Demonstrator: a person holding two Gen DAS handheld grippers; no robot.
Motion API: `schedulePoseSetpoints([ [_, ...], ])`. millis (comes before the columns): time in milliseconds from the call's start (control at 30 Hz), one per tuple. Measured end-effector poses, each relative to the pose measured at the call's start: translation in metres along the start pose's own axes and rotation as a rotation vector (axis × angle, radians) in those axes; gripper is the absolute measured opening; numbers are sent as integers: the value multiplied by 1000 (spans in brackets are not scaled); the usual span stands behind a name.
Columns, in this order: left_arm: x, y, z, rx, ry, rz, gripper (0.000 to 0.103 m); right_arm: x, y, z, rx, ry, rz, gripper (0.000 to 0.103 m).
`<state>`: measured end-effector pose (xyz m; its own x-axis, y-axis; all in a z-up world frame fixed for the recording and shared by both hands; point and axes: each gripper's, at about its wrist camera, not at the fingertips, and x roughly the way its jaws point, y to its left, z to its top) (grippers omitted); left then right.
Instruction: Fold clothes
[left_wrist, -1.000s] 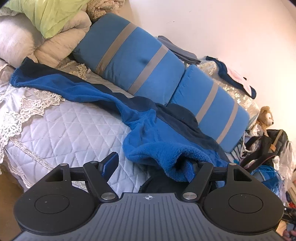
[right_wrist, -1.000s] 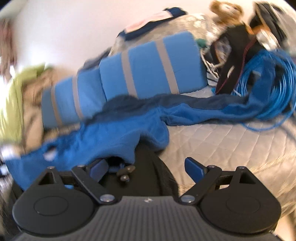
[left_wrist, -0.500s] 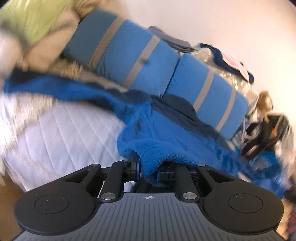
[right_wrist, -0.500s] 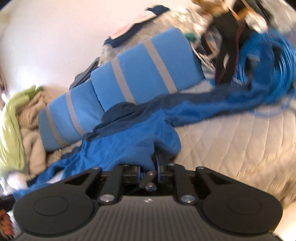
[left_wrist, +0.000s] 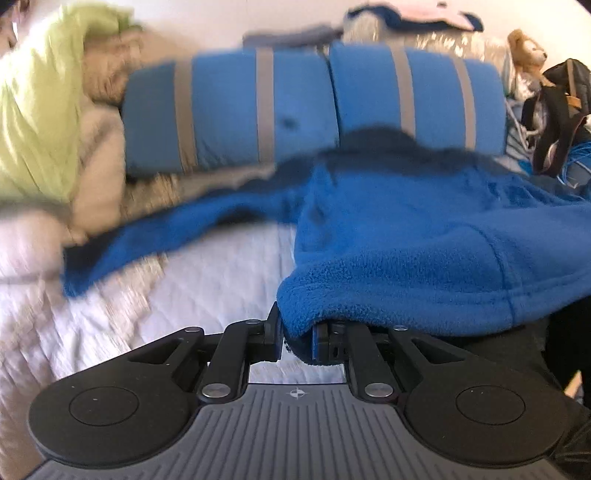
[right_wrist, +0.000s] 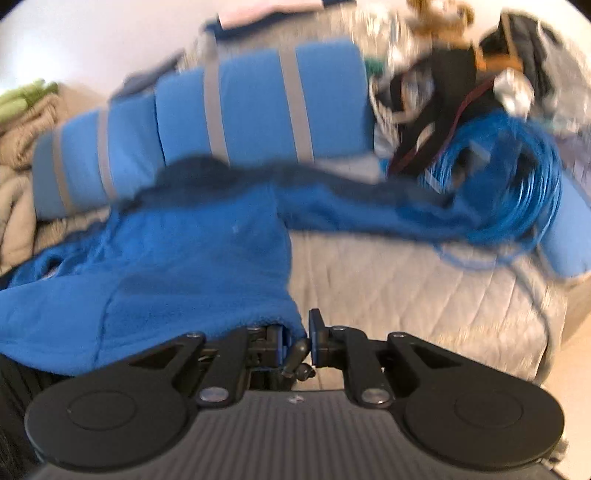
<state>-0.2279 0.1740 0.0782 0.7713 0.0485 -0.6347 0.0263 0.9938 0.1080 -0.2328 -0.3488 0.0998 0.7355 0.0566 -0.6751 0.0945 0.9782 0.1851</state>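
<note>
The left gripper (left_wrist: 295, 341) has its jaws pinched tight on the bottom hem of the thick blue fleece jacket with a darker navy collar (left_wrist: 424, 236), which spreads toward twelve o'clock across the pale quilted bedspread (left_wrist: 221, 280). The right gripper (right_wrist: 297, 338) is closing on the hem's other corner (right_wrist: 291, 325), cloth between its pads; the view is blurred, so the exact bite is hard to judge. At twelve o'clock lie two blue bolster cushions with grey stripes (right_wrist: 258, 107); at two o'clock a coil of blue cable (right_wrist: 517, 173) touches the sleeve.
</note>
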Motion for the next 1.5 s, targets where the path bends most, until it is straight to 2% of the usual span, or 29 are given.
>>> schedulePoseSetpoints([
  [67, 9, 3, -5, -22, 31, -22, 15, 10, 2, -4, -24, 28, -6, 14],
  [233, 19, 6, -8, -42, 51, -71, 15, 22, 12, -7, -105, 56, -21, 15],
  [567, 32, 4, -11, -78, 71, -130, 20, 40, 9, 1, -116, 139, 4, 17],
  [633, 33, 4, -11, -76, 76, -117, 32, 41, 10, 3, -146, 156, 4, 28],
  [667, 33, 5, -11, -76, 79, -101, 43, 41, 11, 4, -166, 163, 1, 36],
  [700, 32, 8, -10, -81, 83, -89, 55, 41, 12, 6, -192, 170, -10, 49],
  [733, 31, 11, -10, -88, 87, -83, 61, 42, 13, 7, -214, 180, -26, 59],
  [767, 30, 15, -9, -96, 91, -77, 73, 43, 14, 8, -235, 190, -52, 81],
  [800, 28, 19, -8, -101, 97, -78, 81, 41, 14, 11, -253, 196, -55, 92],
  [867, 20, 27, -5, -92, 105, -104, 84, 37, 12, 17, -289, 204, -48, 94],
  [933, 6, 33, 1, -57, 96, -145, 89, 28, 11, 26, -332, 214, -1, 101],
  [1000, -16, 40, 13, -19, 66, -189, 101, 11, 13, 40, -407, 203, 69, 103],
  [1033, -28, 42, 21, -3, 46, -214, 103, 2, 15, 46, -444, 195, 97, 103],
  [1133, -72, 45, 56, 55, -70, -305, 103, -31, 23, 77, -564, 155, 165, 103],
  [1267, -116, 42, 109, 120, -187, -390, 103, -70, 37, 130, -690, 59, 148, 103],
  [1400, -142, 40, 160, 115, -259, -431, 103, -100, 46, 196, -668, -14, 175, 103],
  [1500, -152, 39, 193, 107, -269, -453, 103, -119, 52, 240, -634, -45, 196, 103],
])
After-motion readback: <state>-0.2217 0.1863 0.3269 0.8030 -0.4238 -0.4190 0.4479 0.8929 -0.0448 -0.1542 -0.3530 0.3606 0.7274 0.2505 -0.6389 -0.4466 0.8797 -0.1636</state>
